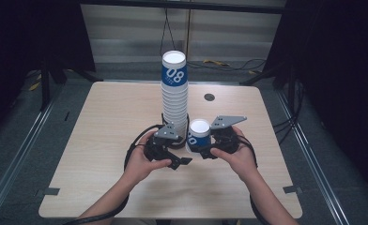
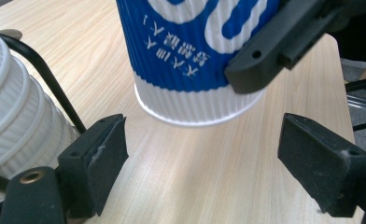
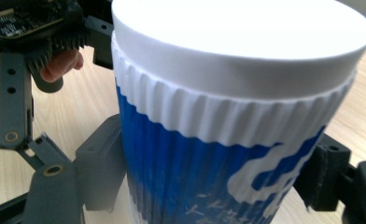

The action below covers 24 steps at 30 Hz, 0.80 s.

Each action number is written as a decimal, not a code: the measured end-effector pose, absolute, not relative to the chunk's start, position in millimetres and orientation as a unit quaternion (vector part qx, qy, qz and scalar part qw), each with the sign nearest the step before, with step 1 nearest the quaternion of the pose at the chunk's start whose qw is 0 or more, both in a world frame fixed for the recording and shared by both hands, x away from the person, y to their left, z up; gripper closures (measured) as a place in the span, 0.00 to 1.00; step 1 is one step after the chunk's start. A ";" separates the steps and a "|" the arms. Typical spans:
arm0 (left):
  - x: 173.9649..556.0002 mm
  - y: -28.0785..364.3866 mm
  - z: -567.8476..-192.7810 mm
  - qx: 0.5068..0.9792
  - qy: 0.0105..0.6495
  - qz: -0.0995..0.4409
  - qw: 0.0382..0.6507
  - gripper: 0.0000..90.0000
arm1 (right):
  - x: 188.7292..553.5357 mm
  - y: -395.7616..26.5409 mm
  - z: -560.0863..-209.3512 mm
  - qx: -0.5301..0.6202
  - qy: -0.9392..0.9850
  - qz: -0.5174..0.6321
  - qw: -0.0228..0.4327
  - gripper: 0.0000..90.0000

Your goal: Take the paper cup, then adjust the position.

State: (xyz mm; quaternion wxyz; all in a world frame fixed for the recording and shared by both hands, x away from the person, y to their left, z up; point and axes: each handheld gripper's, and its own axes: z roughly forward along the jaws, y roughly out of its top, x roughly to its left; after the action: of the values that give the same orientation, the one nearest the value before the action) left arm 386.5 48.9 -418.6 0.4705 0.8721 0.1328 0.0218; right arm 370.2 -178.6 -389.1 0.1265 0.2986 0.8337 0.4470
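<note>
Right hand-held gripper [image 1: 202, 151] clamps upside-down cup [image 1: 198, 134] level.

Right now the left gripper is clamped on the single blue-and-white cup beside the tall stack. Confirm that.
Wrong gripper. The right gripper is clamped on the single cup, as the right gripper view shows. The left gripper stands open with nothing between its pads, short of the cup, beside the tall stack.

Light wood-grain table [image 1: 102, 140], rounded corners, with a tall stack of upside-down paper cups [image 1: 174, 101] standing near the middle (small dark cable hole [image 1: 209, 97] further back).
</note>
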 end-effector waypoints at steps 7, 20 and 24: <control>385.1 56.6 -421.5 0.873 0.136 0.026 0.469 0.17 | 371.7 -175.6 -385.1 0.288 0.850 0.424 0.119 0.26; 384.2 72.6 -429.0 0.871 0.154 0.024 0.467 0.17 | 375.0 -172.3 -383.2 0.265 0.882 0.371 0.121 0.26; 383.7 74.1 -430.1 0.871 0.154 0.026 0.466 0.17 | 375.5 -172.4 -383.3 0.254 0.893 0.351 0.119 0.26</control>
State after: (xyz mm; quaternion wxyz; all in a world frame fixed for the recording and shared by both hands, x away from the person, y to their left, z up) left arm 383.7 74.1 -430.1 0.4659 0.8710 0.1540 0.0257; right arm 375.5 -172.4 -383.3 0.1189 0.2540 0.8934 0.3510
